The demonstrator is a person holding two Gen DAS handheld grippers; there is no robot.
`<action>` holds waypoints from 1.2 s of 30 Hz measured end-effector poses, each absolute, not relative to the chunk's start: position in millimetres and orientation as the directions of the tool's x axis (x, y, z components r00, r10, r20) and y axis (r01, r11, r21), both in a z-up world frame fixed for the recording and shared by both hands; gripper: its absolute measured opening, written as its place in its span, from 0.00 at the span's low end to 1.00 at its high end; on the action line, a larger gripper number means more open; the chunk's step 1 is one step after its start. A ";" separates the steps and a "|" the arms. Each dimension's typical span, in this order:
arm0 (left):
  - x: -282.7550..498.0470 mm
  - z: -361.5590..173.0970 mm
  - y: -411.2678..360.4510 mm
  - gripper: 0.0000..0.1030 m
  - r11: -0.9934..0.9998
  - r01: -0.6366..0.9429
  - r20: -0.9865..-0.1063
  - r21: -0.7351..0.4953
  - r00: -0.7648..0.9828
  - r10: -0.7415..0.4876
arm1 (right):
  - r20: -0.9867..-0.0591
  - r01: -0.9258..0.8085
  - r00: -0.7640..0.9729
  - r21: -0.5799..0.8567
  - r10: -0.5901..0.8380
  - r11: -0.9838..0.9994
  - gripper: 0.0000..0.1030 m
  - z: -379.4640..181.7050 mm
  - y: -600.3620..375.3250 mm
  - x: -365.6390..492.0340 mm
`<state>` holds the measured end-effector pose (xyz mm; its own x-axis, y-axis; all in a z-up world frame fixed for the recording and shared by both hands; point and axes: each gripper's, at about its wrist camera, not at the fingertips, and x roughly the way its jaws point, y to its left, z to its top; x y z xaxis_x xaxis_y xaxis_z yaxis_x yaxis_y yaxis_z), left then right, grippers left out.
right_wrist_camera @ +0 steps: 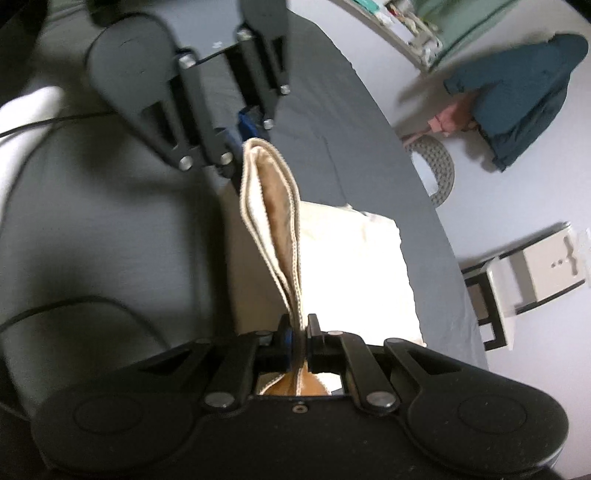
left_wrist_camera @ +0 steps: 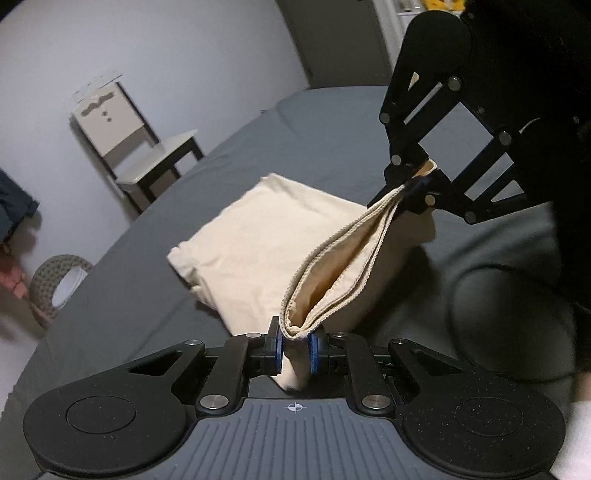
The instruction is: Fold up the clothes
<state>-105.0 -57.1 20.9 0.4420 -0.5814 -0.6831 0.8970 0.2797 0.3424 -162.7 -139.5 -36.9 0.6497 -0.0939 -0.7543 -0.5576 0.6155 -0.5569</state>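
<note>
A cream garment (left_wrist_camera: 258, 236) lies partly folded on the grey bed sheet (left_wrist_camera: 325, 140). Its ribbed hem (left_wrist_camera: 343, 266) is lifted and stretched between both grippers. My left gripper (left_wrist_camera: 297, 347) is shut on one end of the hem, at the bottom of the left wrist view. The right gripper (left_wrist_camera: 419, 181) pinches the other end, up and to the right. In the right wrist view, my right gripper (right_wrist_camera: 300, 339) is shut on the hem (right_wrist_camera: 280, 229), and the left gripper (right_wrist_camera: 240, 147) holds the far end. The rest of the garment (right_wrist_camera: 351, 266) lies below on the sheet (right_wrist_camera: 351, 122).
A small white chair (left_wrist_camera: 136, 147) stands beside the bed by the wall. A woven basket (left_wrist_camera: 55, 288) sits on the floor at the left. A dark blue garment (right_wrist_camera: 524, 96) hangs by the wall, near shelves (right_wrist_camera: 413, 29). A black cable (right_wrist_camera: 74, 310) lies across the sheet.
</note>
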 end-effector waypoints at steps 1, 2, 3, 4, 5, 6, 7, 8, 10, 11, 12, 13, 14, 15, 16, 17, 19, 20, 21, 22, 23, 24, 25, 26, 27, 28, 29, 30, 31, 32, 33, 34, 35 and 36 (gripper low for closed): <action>-97.0 18.8 -63.0 0.13 0.293 0.893 -0.682 0.340 0.449 -0.577 | -0.762 -0.560 0.641 -0.547 -0.093 0.622 0.07 -38.8 -144.2 -152.6; -89.2 16.6 -68.9 0.13 0.306 0.891 -0.683 0.337 0.454 -0.572 | -0.768 -0.564 0.633 -0.541 -0.094 0.624 0.07 -39.0 -150.8 -143.1; -79.3 13.0 -74.5 0.13 0.321 0.889 -0.687 0.327 0.457 -0.566 | -0.774 -0.570 0.626 -0.535 -0.092 0.624 0.07 -42.6 -155.7 -141.3; -70.9 8.2 -79.2 0.13 0.335 0.888 -0.692 0.315 0.456 -0.560 | -0.786 -0.579 0.612 -0.522 -0.088 0.626 0.07 -47.6 -160.8 -136.1; -62.7 2.9 -83.5 0.14 0.349 0.887 -0.700 0.302 0.455 -0.551 | -0.797 -0.582 0.599 -0.505 -0.085 0.638 0.07 -52.1 -164.2 -132.8; -55.5 -3.7 -87.3 0.14 0.361 0.886 -0.710 0.293 0.454 -0.538 | -0.806 -0.581 0.586 -0.487 -0.081 0.651 0.07 -56.6 -167.2 -130.2; -50.1 -9.7 -90.7 0.14 0.366 0.885 -0.721 0.289 0.452 -0.524 | -0.824 -0.585 0.563 -0.454 -0.067 0.672 0.07 -61.2 -173.2 -125.0; -46.8 -15.2 -93.4 0.14 0.369 0.882 -0.729 0.294 0.457 -0.510 | -0.834 -0.583 0.549 -0.428 -0.053 0.691 0.08 -64.3 -178.6 -118.8; -40.5 -23.6 -97.5 0.14 0.380 0.878 -0.740 0.291 0.458 -0.493 | -0.849 -0.574 0.527 -0.379 -0.026 0.726 0.08 -70.0 -189.0 -106.1; -37.3 -26.2 -99.0 0.14 0.395 0.875 -0.743 0.281 0.459 -0.488 | -0.852 -0.566 0.523 -0.359 -0.014 0.742 0.08 -70.5 -192.8 -103.6; -34.2 -28.8 -100.6 0.14 0.410 0.871 -0.746 0.271 0.459 -0.483 | -0.855 -0.558 0.518 -0.338 0.000 0.758 0.08 -70.5 -197.6 -100.6; -31.7 -30.7 -102.4 0.14 0.418 0.870 -0.748 0.262 0.457 -0.481 | -0.865 -0.546 0.502 -0.303 0.015 0.781 0.08 -72.4 -203.7 -96.1; -29.8 -32.3 -104.7 0.14 0.419 0.869 -0.749 0.263 0.458 -0.479 | -0.869 -0.535 0.494 -0.278 0.029 0.798 0.09 -73.8 -209.2 -93.0; -28.5 -34.0 -107.4 0.18 0.419 0.866 -0.750 0.273 0.464 -0.472 | -0.871 -0.524 0.490 -0.260 0.037 0.811 0.10 -75.4 -214.3 -90.9; -27.7 -35.6 -110.7 0.25 0.419 0.861 -0.750 0.288 0.475 -0.461 | -0.874 -0.512 0.484 -0.244 0.042 0.824 0.14 -76.9 -220.2 -89.4; -28.4 -36.2 -112.6 0.28 0.424 0.853 -0.748 0.304 0.490 -0.448 | -0.875 -0.500 0.481 -0.232 0.045 0.835 0.22 -77.6 -224.3 -88.1; -31.0 -37.1 -114.6 0.42 0.431 0.839 -0.742 0.333 0.515 -0.430 | -0.874 -0.473 0.484 -0.213 0.050 0.855 0.39 -77.0 -234.5 -79.9; -32.8 -36.7 -113.6 0.51 0.428 0.836 -0.738 0.342 0.521 -0.428 | -0.867 -0.460 0.495 -0.209 0.055 0.863 0.48 -76.6 -241.0 -72.5; -34.4 -36.1 -112.4 0.55 0.428 0.831 -0.731 0.355 0.532 -0.427 | -0.862 -0.450 0.503 -0.194 0.067 0.872 0.48 -75.5 -247.0 -72.1; -34.5 -35.3 -111.2 0.59 0.432 0.826 -0.726 0.363 0.541 -0.425 | -0.857 -0.439 0.509 -0.176 0.082 0.881 0.48 -74.3 -253.0 -73.3; -34.4 -34.4 -110.0 0.60 0.436 0.821 -0.721 0.369 0.549 -0.423 | -0.854 -0.419 0.512 -0.160 0.087 0.894 0.48 -72.8 -258.5 -72.1; -33.7 -32.9 -108.3 0.60 0.443 0.819 -0.720 0.366 0.551 -0.423 | -0.852 -0.397 0.515 -0.144 0.090 0.907 0.48 -71.4 -263.9 -70.5; -32.6 -31.5 -106.4 0.60 0.453 0.814 -0.718 0.363 0.554 -0.422 | -0.849 -0.371 0.521 -0.127 0.093 0.920 0.49 -71.7 -271.8 -65.6; -31.8 -29.0 -104.0 0.60 0.460 0.811 -0.715 0.362 0.558 -0.421 | -0.843 -0.345 0.529 -0.110 0.096 0.932 0.49 -70.0 -279.1 -65.4; -31.4 -26.0 -100.7 0.60 0.465 0.807 -0.712 0.364 0.563 -0.420 | -0.833 -0.308 0.544 -0.086 0.102 0.947 0.49 -67.1 -287.4 -67.6; -31.0 -23.5 -96.9 0.60 0.470 0.802 -0.707 0.368 0.570 -0.418 | -0.820 -0.266 0.562 -0.053 0.110 0.963 0.49 -64.2 -295.6 -70.6; -31.0 -20.4 -92.3 0.60 0.479 0.796 -0.699 0.371 0.579 -0.419 | -0.805 -0.220 0.580 -0.012 0.120 0.976 0.49 -61.6 -303.7 -74.5; -31.0 -17.2 -87.5 0.60 0.488 0.789 -0.691 0.374 0.588 -0.421 | -0.791 -0.171 0.594 0.052 0.145 0.984 0.49 -60.3 -311.8 -79.1; -30.2 -13.7 -82.6 0.60 0.501 0.786 -0.686 0.363 0.589 -0.427 | -0.775 -0.123 0.607 0.123 0.173 0.985 0.49 -59.2 -319.9 -83.8; -29.1 -10.5 -78.0 0.60 0.513 0.786 -0.684 0.346 0.585 -0.436 | -0.753 -0.089 0.622 0.205 0.215 0.975 0.49 -60.8 -327.3 -89.0; -27.4 -6.6 -73.1 0.60 0.523 0.792 -0.685 0.315 0.571 -0.452 | -0.725 -0.060 0.638 0.289 0.260 0.955 0.49 -63.0 -334.5 -94.3; -25.5 -2.9 -68.2 0.60 0.532 0.801 -0.689 0.276 0.551 -0.472 | -0.713 -0.038 0.643 0.335 0.280 0.941 0.49 -66.6 -338.9 -96.7; -23.4 1.1 -63.2 0.60 0.545 0.807 -0.690 0.228 0.529 -0.494 | -0.715 -0.005 0.640 0.364 0.283 0.931 0.47 -71.2 -342.4 -99.0; -21.2 5.1 -58.0 0.60 0.558 0.812 -0.686 0.172 0.506 -0.523 | -0.723 0.028 0.633 0.378 0.276 0.925 0.46 -74.9 -345.2 -100.8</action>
<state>-21.2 -58.0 5.1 0.5057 -0.5233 -0.6858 0.8116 0.5582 0.1725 -100.8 -345.2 -74.9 0.6328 0.2764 -0.7233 0.0284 0.9252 0.3784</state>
